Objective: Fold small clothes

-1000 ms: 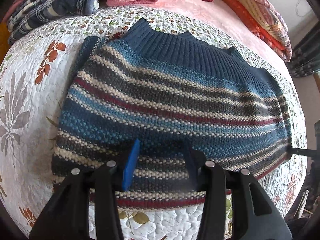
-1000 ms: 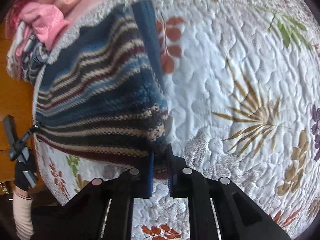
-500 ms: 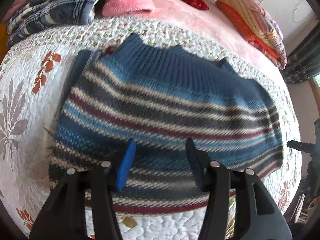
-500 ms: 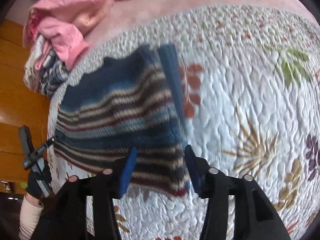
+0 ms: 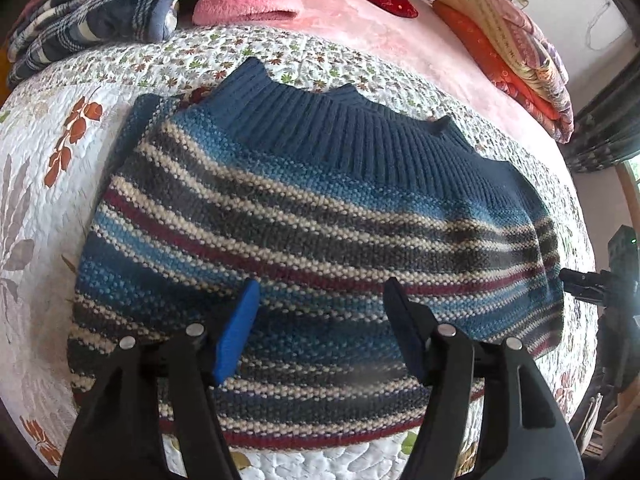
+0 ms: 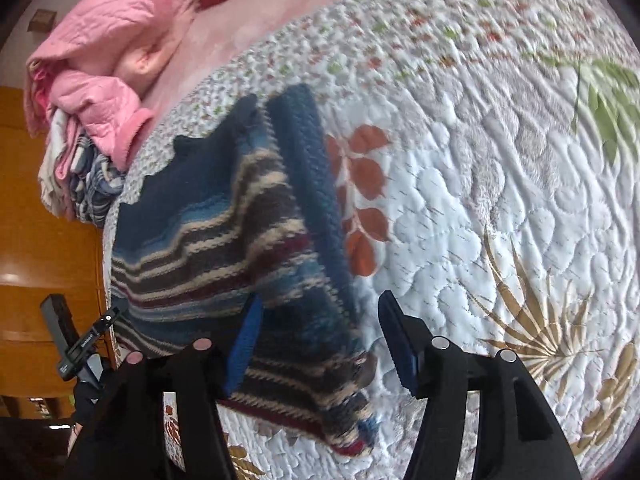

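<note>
folded striped sweater (image 5: 312, 240) flat on the quilt (image 5: 36, 184), both grippers spread wide above it
left gripper (image 5: 320, 320) hovers over the near hem; right gripper (image 6: 318, 340) sits above the sweater's corner edge, bare quilt stretching to its right.

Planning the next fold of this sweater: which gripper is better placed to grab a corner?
Probably the right gripper: it hangs open over the sweater at its near corner. The left gripper is open over mid-hem.
</note>
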A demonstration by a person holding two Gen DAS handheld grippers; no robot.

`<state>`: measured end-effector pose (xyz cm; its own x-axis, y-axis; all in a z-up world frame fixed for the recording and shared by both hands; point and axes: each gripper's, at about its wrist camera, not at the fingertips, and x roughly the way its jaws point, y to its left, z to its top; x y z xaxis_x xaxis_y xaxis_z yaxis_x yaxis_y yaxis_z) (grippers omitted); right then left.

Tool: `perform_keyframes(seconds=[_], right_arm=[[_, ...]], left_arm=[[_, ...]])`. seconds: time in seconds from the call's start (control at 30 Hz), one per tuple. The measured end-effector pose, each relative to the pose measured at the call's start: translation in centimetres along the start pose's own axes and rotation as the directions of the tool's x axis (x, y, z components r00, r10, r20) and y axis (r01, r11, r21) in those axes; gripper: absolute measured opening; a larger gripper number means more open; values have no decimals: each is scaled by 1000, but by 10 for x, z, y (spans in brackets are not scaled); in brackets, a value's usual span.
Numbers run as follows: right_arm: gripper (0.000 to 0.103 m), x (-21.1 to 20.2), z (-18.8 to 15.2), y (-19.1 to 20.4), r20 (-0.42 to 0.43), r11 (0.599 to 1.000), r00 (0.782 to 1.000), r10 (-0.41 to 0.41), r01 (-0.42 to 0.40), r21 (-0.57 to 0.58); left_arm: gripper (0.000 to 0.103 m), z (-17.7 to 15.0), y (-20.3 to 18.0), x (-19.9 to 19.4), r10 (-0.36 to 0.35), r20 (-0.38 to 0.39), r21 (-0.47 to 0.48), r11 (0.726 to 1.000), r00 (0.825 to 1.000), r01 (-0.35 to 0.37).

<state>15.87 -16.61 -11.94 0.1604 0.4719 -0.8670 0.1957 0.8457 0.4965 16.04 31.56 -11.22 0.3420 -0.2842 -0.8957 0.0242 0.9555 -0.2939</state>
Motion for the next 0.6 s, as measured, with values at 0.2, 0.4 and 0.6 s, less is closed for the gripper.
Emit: perform_keyframes(seconds=[0.2,0.4,0.6], right_arm=[[61,16,-3,-3,-27,999,999,34,-34,20],[27,20,-6,13,-24,998,998,63,-63,-16],[23,3,-5,21,8,993,994,111,-111,-45]], left_arm=[[65,1,1,3,4,0,9,1000,1000,-4],[65,1,1,4,5,2,16,1000,1000,-5],[65,3,7,3,8,3,10,1000,1000,-8]])
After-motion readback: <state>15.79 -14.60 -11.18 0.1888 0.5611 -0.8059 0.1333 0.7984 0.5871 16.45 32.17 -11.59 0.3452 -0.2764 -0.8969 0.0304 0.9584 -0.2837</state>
